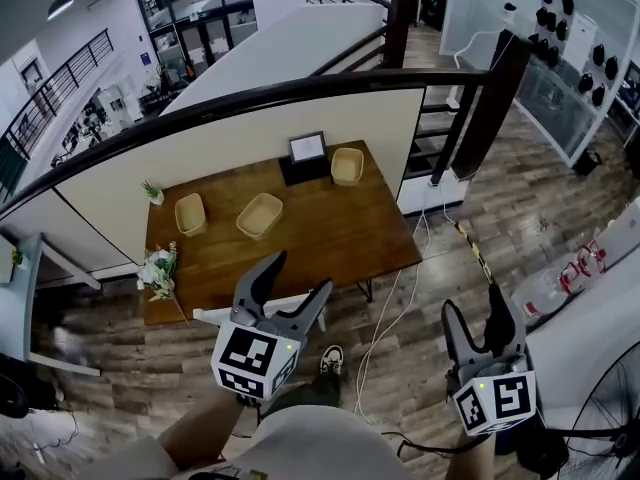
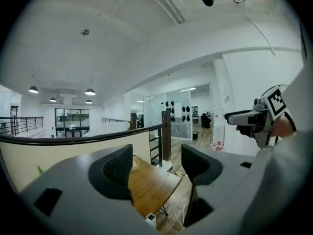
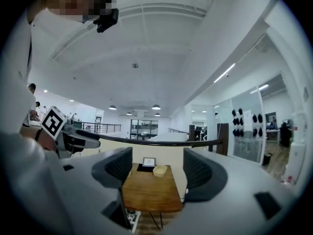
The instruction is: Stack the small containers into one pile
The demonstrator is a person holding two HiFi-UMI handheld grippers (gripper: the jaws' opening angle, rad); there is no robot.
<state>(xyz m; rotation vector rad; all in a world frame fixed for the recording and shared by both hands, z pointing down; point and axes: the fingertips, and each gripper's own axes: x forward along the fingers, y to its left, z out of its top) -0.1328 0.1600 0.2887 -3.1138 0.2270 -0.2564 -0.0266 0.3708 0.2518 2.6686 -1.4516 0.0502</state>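
The left gripper (image 2: 156, 161) is being held with its jaws wide apart, and nothing is being gripped between them. A wooden table (image 2: 152, 186) is being framed in the gap, with a small container (image 2: 135, 162) being partly hidden by the left jaw. The right gripper (image 2: 234, 116) is being held in a hand at the right edge.

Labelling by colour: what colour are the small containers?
Small containers are pale tan; head view shows best.

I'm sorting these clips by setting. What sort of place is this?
Probably an upper floor of an open-plan office or lab: a wooden table stands by a dark handrail that seems to overlook a lower level, with a glass-walled room nearby.
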